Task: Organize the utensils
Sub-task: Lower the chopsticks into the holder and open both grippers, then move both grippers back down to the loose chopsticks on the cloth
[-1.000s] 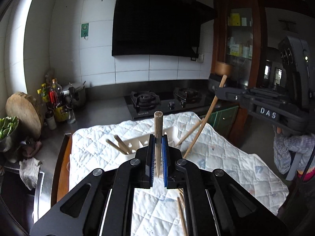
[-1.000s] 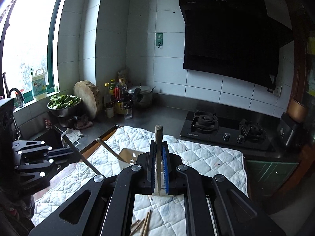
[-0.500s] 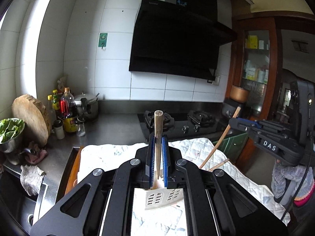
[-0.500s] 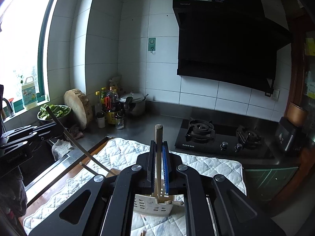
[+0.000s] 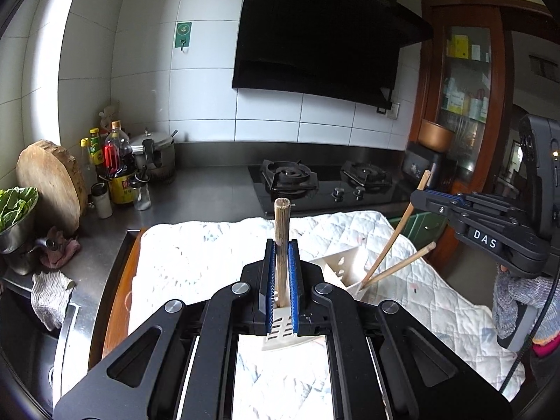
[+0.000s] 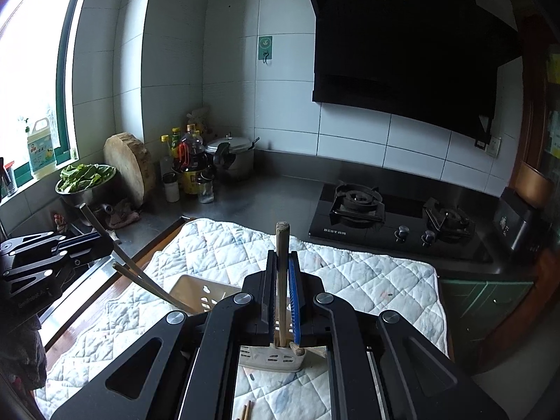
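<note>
My left gripper (image 5: 281, 245) is shut on a wooden chopstick (image 5: 281, 224) that stands upright, its lower end over the white slotted utensil holder (image 5: 336, 266). My right gripper (image 6: 281, 255) is shut on another wooden chopstick (image 6: 281, 241), also upright above the holder (image 6: 196, 292). In the left wrist view the right gripper (image 5: 420, 197) holds its chopstick slanted into the holder, beside a second stick (image 5: 402, 266) leaning in it. In the right wrist view the left gripper (image 6: 101, 241) holds its chopstick slanted into the holder too. Loose chopsticks (image 6: 245, 411) lie on the cloth.
A white quilted cloth (image 6: 367, 280) covers the counter. A gas hob (image 6: 385, 217) is behind it. Bottles and jars (image 6: 189, 171), a pressure cooker (image 6: 232, 157), a round chopping block (image 6: 129, 164) and a bowl of greens (image 6: 84, 180) stand at the back left, by the sink.
Both grippers have tilted up and moved over the holder, each still gripping its chopstick. The chopstick tips now point down into the holder.
</note>
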`<action>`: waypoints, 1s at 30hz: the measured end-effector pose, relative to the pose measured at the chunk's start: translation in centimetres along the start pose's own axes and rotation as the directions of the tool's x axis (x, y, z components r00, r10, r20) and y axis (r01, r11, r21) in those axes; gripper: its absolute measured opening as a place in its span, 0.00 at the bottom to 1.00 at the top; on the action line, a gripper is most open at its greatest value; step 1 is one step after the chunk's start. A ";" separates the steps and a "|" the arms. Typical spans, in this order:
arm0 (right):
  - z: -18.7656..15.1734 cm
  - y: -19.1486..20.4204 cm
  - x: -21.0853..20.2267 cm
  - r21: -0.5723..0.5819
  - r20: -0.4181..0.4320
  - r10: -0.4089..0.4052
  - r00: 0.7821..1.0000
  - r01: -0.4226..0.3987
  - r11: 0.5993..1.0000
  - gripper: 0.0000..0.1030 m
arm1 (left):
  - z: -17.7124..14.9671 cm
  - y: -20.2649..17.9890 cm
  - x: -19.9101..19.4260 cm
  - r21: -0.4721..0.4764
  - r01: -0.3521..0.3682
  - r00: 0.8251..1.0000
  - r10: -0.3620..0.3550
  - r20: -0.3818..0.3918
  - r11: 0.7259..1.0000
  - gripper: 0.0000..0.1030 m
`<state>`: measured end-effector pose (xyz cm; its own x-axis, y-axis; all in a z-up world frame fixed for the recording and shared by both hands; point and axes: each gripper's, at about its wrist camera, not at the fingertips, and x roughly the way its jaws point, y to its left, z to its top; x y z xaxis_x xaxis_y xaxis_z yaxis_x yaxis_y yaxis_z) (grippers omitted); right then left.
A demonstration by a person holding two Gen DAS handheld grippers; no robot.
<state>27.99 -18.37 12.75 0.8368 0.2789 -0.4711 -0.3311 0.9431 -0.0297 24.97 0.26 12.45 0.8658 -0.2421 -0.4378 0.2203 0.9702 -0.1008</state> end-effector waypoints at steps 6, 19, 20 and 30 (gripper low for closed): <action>-0.8 -0.1 0.7 0.004 -0.027 -0.001 1.000 0.001 1.000 0.07 | -0.5 0.0 0.4 -0.003 0.000 1.000 0.000 -0.018 1.000 0.06; -1.8 -0.4 -2.4 0.006 0.006 -0.001 1.000 0.001 1.000 0.16 | -0.4 -0.4 -2.0 0.002 -0.005 1.000 0.005 0.004 1.000 0.16; -2.0 -0.4 -2.9 0.006 0.008 0.001 1.000 -0.001 1.000 0.18 | -0.5 -0.5 -2.5 -0.002 -0.008 1.000 0.008 0.007 1.000 0.19; -6.9 0.9 -7.8 -0.014 0.006 0.033 0.999 -0.033 0.999 0.30 | -3.9 -1.5 -7.2 0.014 0.004 1.000 -0.004 0.024 1.000 0.35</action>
<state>18.14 -20.90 10.26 0.8281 0.3113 -0.4662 -0.3649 0.9307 -0.0266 16.63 0.54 12.27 0.8752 -0.2464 -0.4163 0.2301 0.9690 -0.0898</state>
